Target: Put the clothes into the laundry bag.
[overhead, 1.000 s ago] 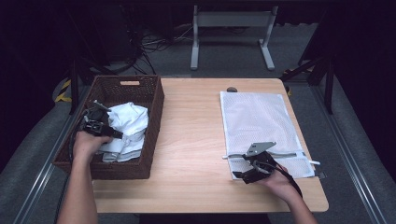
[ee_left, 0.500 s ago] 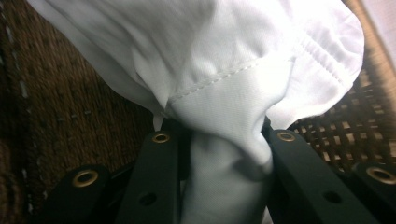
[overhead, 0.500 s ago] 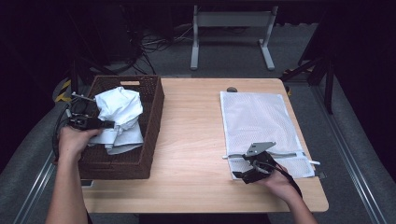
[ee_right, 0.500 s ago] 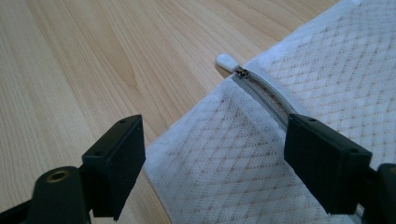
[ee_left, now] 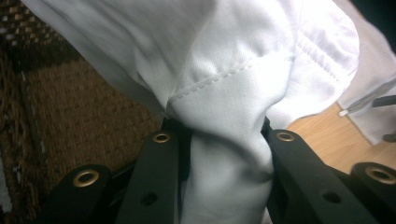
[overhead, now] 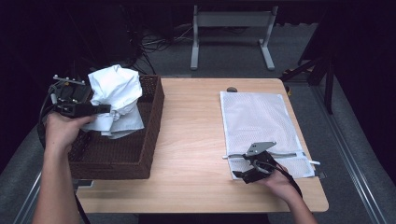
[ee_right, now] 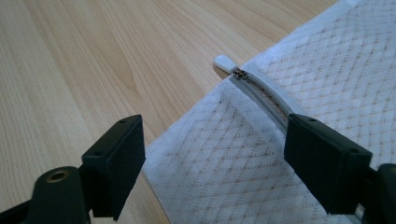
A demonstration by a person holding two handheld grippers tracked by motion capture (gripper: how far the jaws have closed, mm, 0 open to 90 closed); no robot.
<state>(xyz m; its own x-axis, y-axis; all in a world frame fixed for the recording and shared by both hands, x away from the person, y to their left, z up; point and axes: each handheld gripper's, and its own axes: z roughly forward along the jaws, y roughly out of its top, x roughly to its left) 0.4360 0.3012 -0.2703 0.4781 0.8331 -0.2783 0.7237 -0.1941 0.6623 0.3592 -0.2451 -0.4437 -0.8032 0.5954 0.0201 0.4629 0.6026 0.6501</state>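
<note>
The white garment (overhead: pixel 116 100) is bunched, so its type and full shape cannot be made out; its lower folds hang into the wicker basket (overhead: pixel 140 154), at the left end of the table (overhead: pixel 196 135), and cover part of the basket floor. The left gripper (overhead: pixel 100 108) is raised above the basket's left wall. In the left gripper view, a gathered fold of the garment (ee_left: pixel 229 154) is pinched between the two black jaws, which stand narrowly apart and press on the cloth; the fold blocks the jaw tips.

The mesh laundry bag (overhead: pixel 261 130) lies flat on the table, well to the right of the basket. The right gripper (overhead: pixel 245 172) rests at the bag's near edge, jaws wide apart and holding nothing. In the right gripper view, the bag corner and its zipper (ee_right: pixel 261 91) lie between the jaws; whether the zipper is open cannot be told.

The table is light wood. Beyond the basket, the room is dark: floor cables (overhead: pixel 159 44) and a grey stand (overhead: pixel 231 28) are only faintly visible.
</note>
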